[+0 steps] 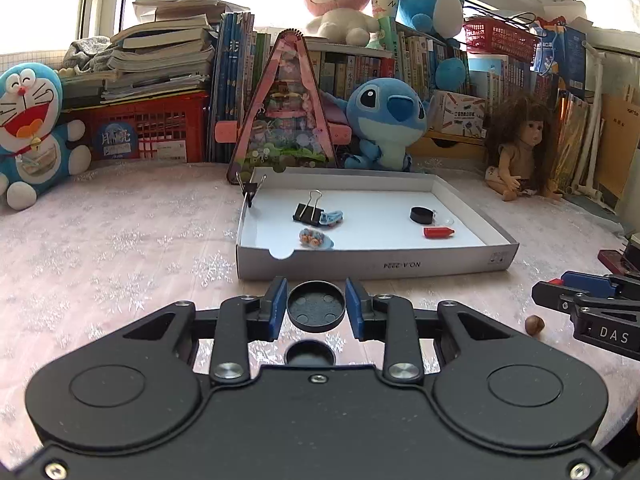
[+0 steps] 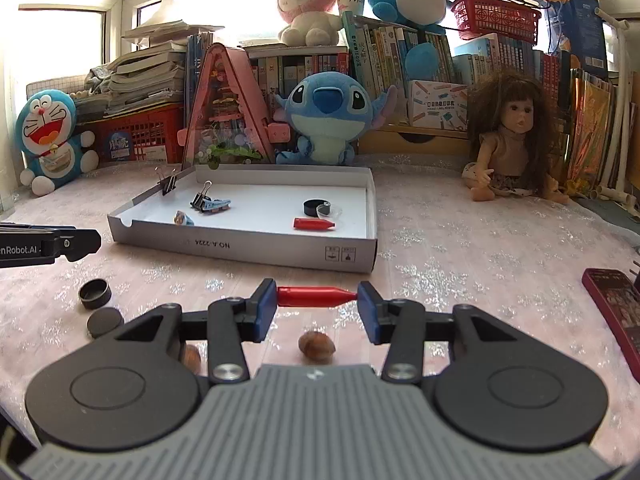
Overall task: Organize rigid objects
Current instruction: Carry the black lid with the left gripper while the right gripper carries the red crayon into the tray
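Lying crosswise between blue pads, a glossy red bullet-shaped piece (image 2: 316, 296) is clamped end to end by the right gripper (image 2: 317, 300) just in front of the shallow white cardboard tray (image 2: 256, 250), while the left gripper (image 1: 316, 306) stands apart around a round black cap (image 1: 316, 307), its pads beside the rim and contact unclear. Inside the tray lie a matching red piece (image 2: 314, 224), a black disc (image 2: 315, 207) and a binder clip (image 2: 201, 198); short of the tray, two brown nuts (image 2: 316, 345) rest under the right gripper. Everything sits on a pale pink, glitter-flecked cloth (image 2: 460, 264), with plush toys, a doll (image 2: 510, 140) and stacked books beyond the tray.
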`<control>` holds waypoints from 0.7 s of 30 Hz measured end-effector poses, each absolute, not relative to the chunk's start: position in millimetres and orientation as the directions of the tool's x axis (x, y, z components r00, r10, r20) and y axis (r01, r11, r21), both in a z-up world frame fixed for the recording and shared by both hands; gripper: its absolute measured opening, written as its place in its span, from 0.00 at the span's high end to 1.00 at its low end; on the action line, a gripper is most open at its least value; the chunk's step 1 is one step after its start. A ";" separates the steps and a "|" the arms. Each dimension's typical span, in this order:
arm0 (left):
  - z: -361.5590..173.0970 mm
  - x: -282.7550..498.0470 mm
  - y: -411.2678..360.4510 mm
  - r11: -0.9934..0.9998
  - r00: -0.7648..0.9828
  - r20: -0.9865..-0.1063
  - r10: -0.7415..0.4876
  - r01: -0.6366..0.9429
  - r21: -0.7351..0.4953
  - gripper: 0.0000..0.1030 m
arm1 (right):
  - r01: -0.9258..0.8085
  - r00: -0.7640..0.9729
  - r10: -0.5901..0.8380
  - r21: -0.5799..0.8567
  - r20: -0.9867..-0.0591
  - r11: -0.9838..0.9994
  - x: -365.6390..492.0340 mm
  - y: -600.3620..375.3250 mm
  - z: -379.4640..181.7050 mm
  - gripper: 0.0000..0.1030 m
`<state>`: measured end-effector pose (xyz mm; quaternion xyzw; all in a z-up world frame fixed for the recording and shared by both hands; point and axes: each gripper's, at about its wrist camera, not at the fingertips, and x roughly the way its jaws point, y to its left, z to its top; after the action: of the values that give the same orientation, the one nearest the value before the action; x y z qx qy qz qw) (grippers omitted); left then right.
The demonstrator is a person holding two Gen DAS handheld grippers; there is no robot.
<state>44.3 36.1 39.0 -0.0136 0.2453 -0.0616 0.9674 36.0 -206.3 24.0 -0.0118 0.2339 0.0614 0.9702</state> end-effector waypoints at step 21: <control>57.6 181.5 14.9 0.995 0.843 -0.531 -0.083 0.039 -0.094 0.71 | -0.103 0.816 0.149 0.112 -0.559 0.988 166.5 -213.9 41.5 0.53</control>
<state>181.5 14.9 57.6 -0.0398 0.2779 -0.0320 0.9592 166.5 -213.9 41.5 0.0385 0.2962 0.0661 0.9521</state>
